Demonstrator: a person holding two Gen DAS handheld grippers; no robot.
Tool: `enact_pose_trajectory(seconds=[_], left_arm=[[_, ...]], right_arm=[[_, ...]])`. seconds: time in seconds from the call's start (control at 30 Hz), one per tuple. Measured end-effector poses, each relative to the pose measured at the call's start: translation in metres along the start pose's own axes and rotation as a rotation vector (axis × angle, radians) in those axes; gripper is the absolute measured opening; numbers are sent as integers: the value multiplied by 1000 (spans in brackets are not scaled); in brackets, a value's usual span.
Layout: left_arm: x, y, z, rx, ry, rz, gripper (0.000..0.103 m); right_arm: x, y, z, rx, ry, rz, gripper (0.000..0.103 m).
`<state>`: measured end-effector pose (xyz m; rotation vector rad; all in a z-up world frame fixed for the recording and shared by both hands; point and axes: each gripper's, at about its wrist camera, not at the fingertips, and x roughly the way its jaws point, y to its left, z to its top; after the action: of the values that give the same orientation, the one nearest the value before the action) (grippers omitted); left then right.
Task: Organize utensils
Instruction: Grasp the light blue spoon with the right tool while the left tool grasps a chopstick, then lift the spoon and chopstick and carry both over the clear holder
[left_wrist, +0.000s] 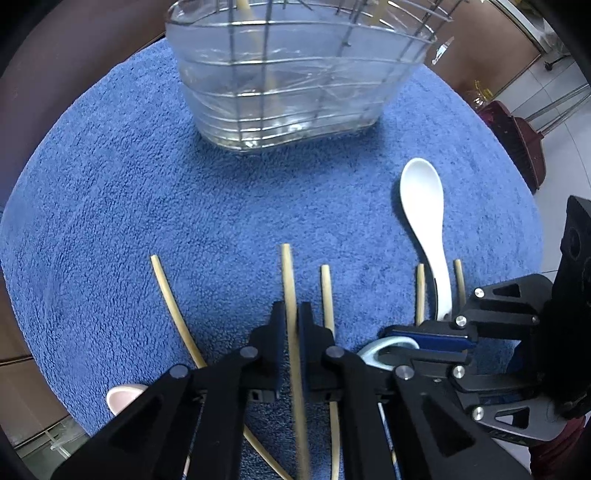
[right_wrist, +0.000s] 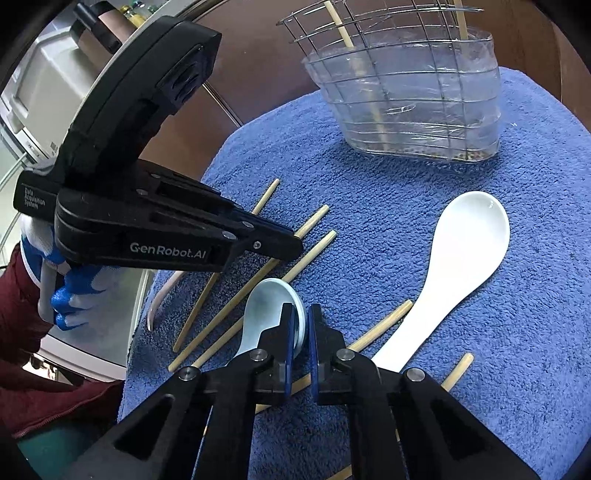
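Note:
Several bamboo chopsticks lie on a blue towel. My left gripper points steeply down and is shut on one chopstick, which runs straight up between its pads. In the right wrist view the left gripper comes in from the left, low over the chopsticks. My right gripper is shut on the rim of a pale blue ceramic spoon; the right gripper also shows at the lower right of the left wrist view. A white ceramic spoon lies loose to the right.
A wire basket with a clear plastic liner stands at the towel's far side with two chopsticks upright in it. A pinkish spoon lies at the towel's left edge. The towel sits on a brown round table. A gloved hand holds the left gripper.

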<state>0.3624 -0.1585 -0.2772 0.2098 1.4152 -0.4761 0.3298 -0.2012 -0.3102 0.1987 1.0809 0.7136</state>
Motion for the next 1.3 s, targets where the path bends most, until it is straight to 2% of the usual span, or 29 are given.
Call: enact_pose_trajectory(seconds=[0.2, 0.33, 0.7, 0.77, 0.9, 1.13, 1.3], left_arm=[[-17, 10, -15, -21, -54, -20, 5], [-43, 10, -30, -31, -127, -31, 5], [-150, 10, -92, -51, -444, -42, 5], [-164, 1, -93, -55, -488, -36, 5], [-204, -1, -125, -64, -603, -35, 5], [-258, -8, -171, -62, -774, -36, 5], [-287, -12, -187, -71, -885, -46, 5]], right_arm=[[-14, 8, -1, 12, -32, -5, 7], [-33, 21, -8, 5, -75, -29, 7], [-100, 81, -33, -74, -209, -136, 7], [-113, 94, -38, -91, -236, -157, 7], [-141, 117, -48, -114, -283, -186, 7], [-169, 163, -63, -175, -364, -250, 7], [-192, 185, -65, -205, -434, -298, 7]])
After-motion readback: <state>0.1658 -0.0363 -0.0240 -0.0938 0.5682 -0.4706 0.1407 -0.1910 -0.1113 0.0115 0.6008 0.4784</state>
